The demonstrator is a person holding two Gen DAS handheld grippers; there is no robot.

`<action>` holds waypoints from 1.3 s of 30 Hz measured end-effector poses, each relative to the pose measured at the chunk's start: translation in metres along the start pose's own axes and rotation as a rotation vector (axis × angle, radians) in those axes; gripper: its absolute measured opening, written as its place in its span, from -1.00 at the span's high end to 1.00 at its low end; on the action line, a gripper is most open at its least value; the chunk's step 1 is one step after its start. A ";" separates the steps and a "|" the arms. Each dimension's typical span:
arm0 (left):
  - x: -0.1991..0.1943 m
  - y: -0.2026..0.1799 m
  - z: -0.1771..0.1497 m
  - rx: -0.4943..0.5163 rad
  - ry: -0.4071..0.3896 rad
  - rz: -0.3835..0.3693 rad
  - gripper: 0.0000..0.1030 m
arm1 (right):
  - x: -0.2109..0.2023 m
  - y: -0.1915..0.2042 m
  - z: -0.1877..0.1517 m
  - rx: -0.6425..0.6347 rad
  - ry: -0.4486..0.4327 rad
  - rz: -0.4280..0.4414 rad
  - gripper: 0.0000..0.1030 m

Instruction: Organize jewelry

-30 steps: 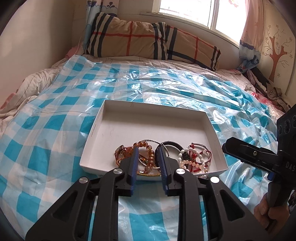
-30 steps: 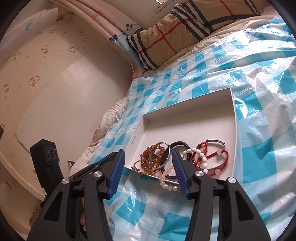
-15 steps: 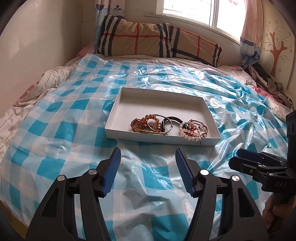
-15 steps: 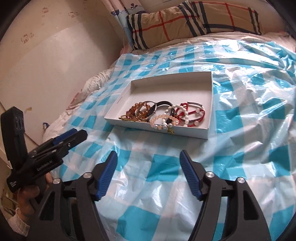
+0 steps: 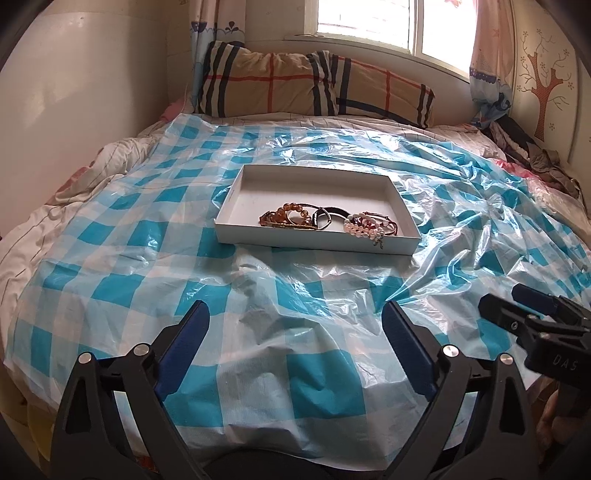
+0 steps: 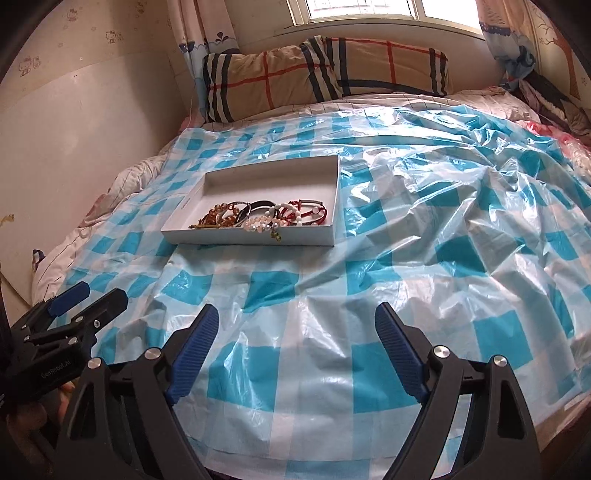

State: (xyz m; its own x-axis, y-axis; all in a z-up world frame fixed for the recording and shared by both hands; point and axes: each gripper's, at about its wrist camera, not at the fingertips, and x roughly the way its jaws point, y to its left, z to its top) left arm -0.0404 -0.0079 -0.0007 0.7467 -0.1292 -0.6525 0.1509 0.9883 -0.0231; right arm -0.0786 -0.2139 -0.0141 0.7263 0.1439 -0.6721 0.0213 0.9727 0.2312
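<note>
Covering bed: crinkled blue-checked plastic sheet; plaid pillow below window.

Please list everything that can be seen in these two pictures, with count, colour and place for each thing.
Tray: one, white, on the sheet in the middle of the bed.
Bracelets: a tangled heap, amber, black, pale pink, white and red, along the tray's near wall; count unclear.
Sheet: one, blue and white check plastic, over the bed.
Pillow: one, tan plaid, at the head of the bed.
Window: one, bright, behind the pillow.
Curtains: pale, printed, at both sides of the window.
Left gripper: black with blue pads, empty, jaws opening.
Right gripper: same colours, empty, jaws opening.
</note>
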 end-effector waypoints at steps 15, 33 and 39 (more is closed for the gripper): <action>-0.021 0.005 -0.010 -0.043 -0.072 -0.025 -0.85 | 0.003 0.008 -0.014 -0.016 0.069 0.026 -0.75; -0.028 -0.006 -0.016 0.020 -0.041 0.049 -0.86 | 0.005 0.010 -0.015 -0.026 0.080 0.022 -0.79; -0.029 -0.003 -0.012 0.020 -0.031 0.000 -0.86 | 0.007 0.011 -0.016 -0.040 0.080 0.014 -0.79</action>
State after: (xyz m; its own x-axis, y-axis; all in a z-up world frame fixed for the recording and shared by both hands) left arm -0.0708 -0.0056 0.0091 0.7666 -0.1324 -0.6283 0.1641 0.9864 -0.0076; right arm -0.0841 -0.1989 -0.0276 0.6693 0.1702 -0.7232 -0.0175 0.9768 0.2136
